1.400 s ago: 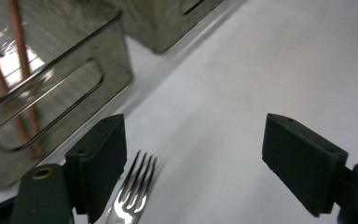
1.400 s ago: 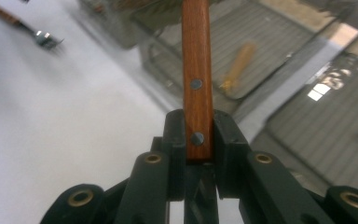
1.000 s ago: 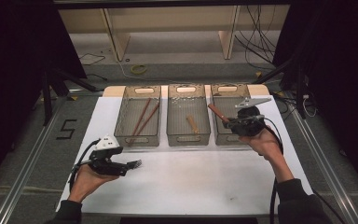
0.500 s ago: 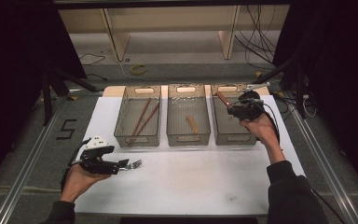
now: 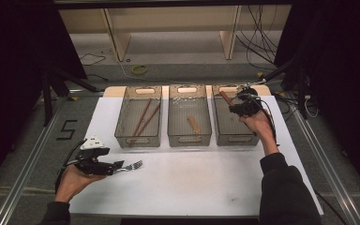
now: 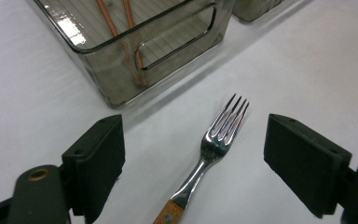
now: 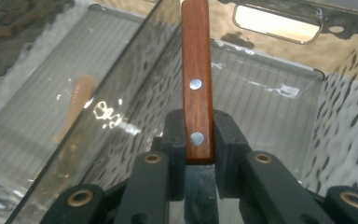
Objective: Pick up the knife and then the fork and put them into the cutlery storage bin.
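A wooden-handled utensil (image 7: 196, 88) is being gripped by the right gripper (image 7: 198, 140), its fingers (image 7: 227, 140) clenched on the near end of a reddish-brown handle set with two bright rivets; a strip of metal is running back from the handle between the finger arms, though whether it is a knife blade cannot be told from that close view. In the high view the same utensil (image 5: 226, 98) is being held slanted over the far end of the right bin (image 5: 229, 136), a clear ribbed plastic tray, with the right gripper (image 5: 240, 108) carried above the bin and the person's right hand (image 5: 258, 124) stretched forward from a dark sleeve. A fork (image 6: 214, 147) is lying flat on the white worktop (image 5: 192, 178), its steel tines pointing away toward the bins and its wooden handle toward the camera; it is being straddled by the left gripper (image 6: 193, 163), whose fingers (image 6: 100, 154) are spread wide and released, touching nothing. In the high view the left gripper (image 5: 117, 166) is being held low and roughly level near the front left of the worktop, cupped from beneath by the left hand (image 5: 75, 178), with the fork (image 5: 132, 165) at its tip. The left bin (image 5: 138, 136) is holding two thin reddish sticks (image 5: 143, 117), and a short pale wooden piece (image 5: 193, 123) is lying in the middle bin (image 5: 190, 136).
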A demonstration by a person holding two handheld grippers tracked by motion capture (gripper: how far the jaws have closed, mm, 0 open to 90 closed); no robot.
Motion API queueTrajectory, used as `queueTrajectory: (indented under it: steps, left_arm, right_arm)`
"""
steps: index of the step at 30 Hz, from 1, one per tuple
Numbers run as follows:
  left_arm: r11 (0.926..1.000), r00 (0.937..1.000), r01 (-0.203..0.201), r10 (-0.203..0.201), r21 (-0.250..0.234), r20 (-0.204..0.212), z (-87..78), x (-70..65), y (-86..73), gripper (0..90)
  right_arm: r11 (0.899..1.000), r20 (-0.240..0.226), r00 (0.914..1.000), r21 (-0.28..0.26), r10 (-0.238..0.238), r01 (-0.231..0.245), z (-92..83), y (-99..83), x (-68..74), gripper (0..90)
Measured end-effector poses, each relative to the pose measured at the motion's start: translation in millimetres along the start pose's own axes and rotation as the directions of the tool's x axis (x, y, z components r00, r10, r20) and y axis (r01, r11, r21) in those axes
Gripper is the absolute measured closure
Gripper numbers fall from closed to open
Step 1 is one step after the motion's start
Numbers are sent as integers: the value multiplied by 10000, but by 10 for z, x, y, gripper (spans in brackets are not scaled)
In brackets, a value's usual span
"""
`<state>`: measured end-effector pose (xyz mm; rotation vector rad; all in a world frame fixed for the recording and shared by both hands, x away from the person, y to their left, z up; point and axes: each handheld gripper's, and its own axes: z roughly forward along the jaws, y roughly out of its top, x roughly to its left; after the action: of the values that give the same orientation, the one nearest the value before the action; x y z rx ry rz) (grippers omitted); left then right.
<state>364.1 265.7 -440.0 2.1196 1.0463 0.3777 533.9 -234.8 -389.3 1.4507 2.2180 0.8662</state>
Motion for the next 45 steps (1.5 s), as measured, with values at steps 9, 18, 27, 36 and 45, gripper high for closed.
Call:
queueTrajectory:
  steps: [9, 18, 27, 36, 45]
  left_arm:
    - [9997, 10000, -57, 56, 219, 36, 8, 22, -24, 202]
    - [9990, 9999, -169, 170, 403, -12, -9, 38, -31, 203]
    - [9961, 9993, -312, 329, 824, -195, -22, 70, -44, 204]
    - [9881, 9978, -612, 643, 1410, -175, -48, 66, -13, 225]
    - [9581, 9895, -1227, 1382, 2588, -424, -52, 65, -27, 294]
  right_arm:
    - [9990, 100, 9992, 223, 376, -378, 161, 25, -36, 770]
    - [9984, -165, 9983, -51, 553, -554, 108, 28, -27, 507]
    - [9975, -557, 9982, -678, -219, 181, -182, -16, 129, 414]
    - [9884, -1833, 9770, -1251, -1087, 865, -492, -290, 459, 358]
    - [9752, -2507, 9505, -1678, -1837, 1442, -724, -646, 698, 342]
